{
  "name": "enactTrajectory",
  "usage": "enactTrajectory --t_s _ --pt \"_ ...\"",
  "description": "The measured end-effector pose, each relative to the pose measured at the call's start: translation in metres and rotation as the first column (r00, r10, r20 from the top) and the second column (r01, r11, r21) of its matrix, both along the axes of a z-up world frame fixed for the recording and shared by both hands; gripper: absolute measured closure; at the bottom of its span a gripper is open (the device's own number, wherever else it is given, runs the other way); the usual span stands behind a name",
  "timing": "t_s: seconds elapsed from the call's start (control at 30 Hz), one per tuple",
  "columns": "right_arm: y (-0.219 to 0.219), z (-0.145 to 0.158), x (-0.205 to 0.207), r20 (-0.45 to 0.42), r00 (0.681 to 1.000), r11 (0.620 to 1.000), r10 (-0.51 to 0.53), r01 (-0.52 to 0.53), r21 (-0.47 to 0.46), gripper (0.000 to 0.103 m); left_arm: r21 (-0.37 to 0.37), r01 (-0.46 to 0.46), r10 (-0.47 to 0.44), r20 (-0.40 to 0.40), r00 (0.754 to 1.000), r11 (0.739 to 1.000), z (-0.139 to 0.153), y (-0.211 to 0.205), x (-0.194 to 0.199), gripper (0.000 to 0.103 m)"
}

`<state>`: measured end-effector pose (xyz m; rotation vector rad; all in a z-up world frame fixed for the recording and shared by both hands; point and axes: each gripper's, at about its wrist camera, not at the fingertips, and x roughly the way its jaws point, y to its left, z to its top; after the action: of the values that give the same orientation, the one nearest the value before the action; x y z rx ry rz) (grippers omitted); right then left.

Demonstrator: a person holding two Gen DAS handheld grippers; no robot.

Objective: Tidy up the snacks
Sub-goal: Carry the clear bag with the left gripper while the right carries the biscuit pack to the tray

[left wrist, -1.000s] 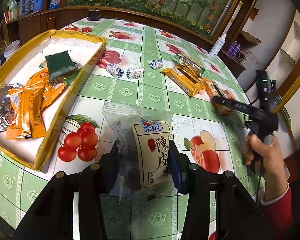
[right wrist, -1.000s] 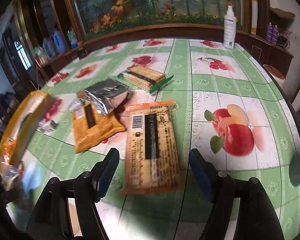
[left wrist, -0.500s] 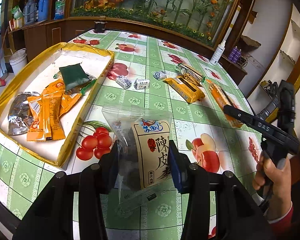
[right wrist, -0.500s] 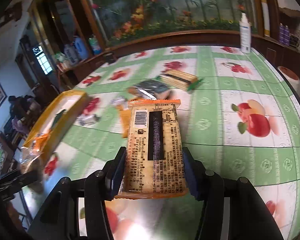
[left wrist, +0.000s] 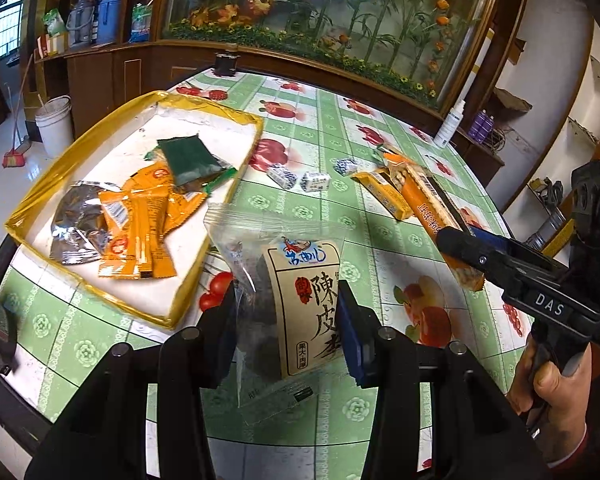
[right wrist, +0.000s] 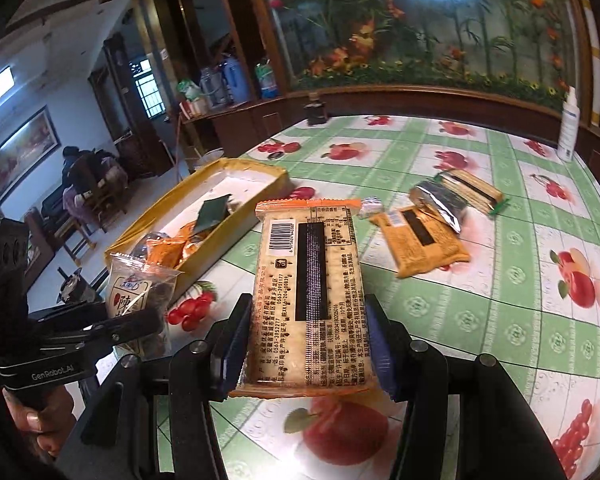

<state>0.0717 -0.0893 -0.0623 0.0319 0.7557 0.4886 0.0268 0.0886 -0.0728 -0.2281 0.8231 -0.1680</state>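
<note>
My left gripper [left wrist: 286, 332] is shut on a clear bag of dark plums with a beige label [left wrist: 300, 296], held above the table near the yellow tray's corner. My right gripper [right wrist: 306, 354] is shut on an orange-edged cracker packet [right wrist: 310, 292], lifted off the table with its barcode side up. The yellow-rimmed tray [left wrist: 80, 142] [right wrist: 172, 196] lies to the left and holds several orange packets [left wrist: 140, 224], a silver packet [left wrist: 78, 224] and a dark green one [left wrist: 188, 160]. In the left wrist view, the right gripper [left wrist: 480, 258] with its packet [left wrist: 432, 212] hangs at the right.
Loose snacks lie on the fruit-print tablecloth: an orange packet [right wrist: 420, 244], a silver packet [right wrist: 440, 200], a green-edged cracker packet [right wrist: 474, 190] and small blue-white candies [left wrist: 300, 178]. A white spray bottle [right wrist: 569, 128] stands at the far edge. People sit in the room at far left [right wrist: 84, 184].
My right gripper closed on the cracker packet, lifted it off the table and swung left towards the tray. The left gripper drifted a little with its plum bag still gripped.
</note>
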Motion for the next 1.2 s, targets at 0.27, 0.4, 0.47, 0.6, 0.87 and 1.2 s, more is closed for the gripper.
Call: enactTrajectory --t_s 0.27,0.4,0.47,0.6,0.87,1.2 --pt "0.033 0.000 0.001 -0.001 0.998 0.998 0.065 -0.065 -0.018 0.048 -0.016 -0.050 0.050 0.007 0.999 0.999 0.002 0.023 0.000 0.060" --pt "0.049 0.001 0.003 0.000 0.996 0.995 0.094 -0.094 -0.028 0.048 -0.023 -0.068 0.068 0.010 0.998 0.997 0.002 0.032 0.001 0.060" --pt "0.056 0.001 0.005 -0.001 0.994 0.994 0.106 -0.106 -0.032 0.048 -0.025 -0.075 0.075 0.011 0.997 0.997 0.002 0.037 0.001 0.060" --pt "0.068 0.000 0.010 -0.004 0.992 0.991 0.128 -0.128 -0.039 0.048 -0.029 -0.092 0.092 0.013 0.996 0.995 0.002 0.045 0.003 0.060" --pt "0.093 -0.003 0.029 -0.020 0.986 0.985 0.166 -0.167 -0.035 0.048 -0.028 -0.131 0.131 0.011 0.991 0.991 0.000 0.060 0.012 0.060" --pt "0.153 -0.007 0.097 -0.047 0.977 0.978 0.206 -0.206 0.001 0.048 0.016 -0.218 0.218 -0.001 0.976 0.976 0.003 0.099 0.063 0.060"
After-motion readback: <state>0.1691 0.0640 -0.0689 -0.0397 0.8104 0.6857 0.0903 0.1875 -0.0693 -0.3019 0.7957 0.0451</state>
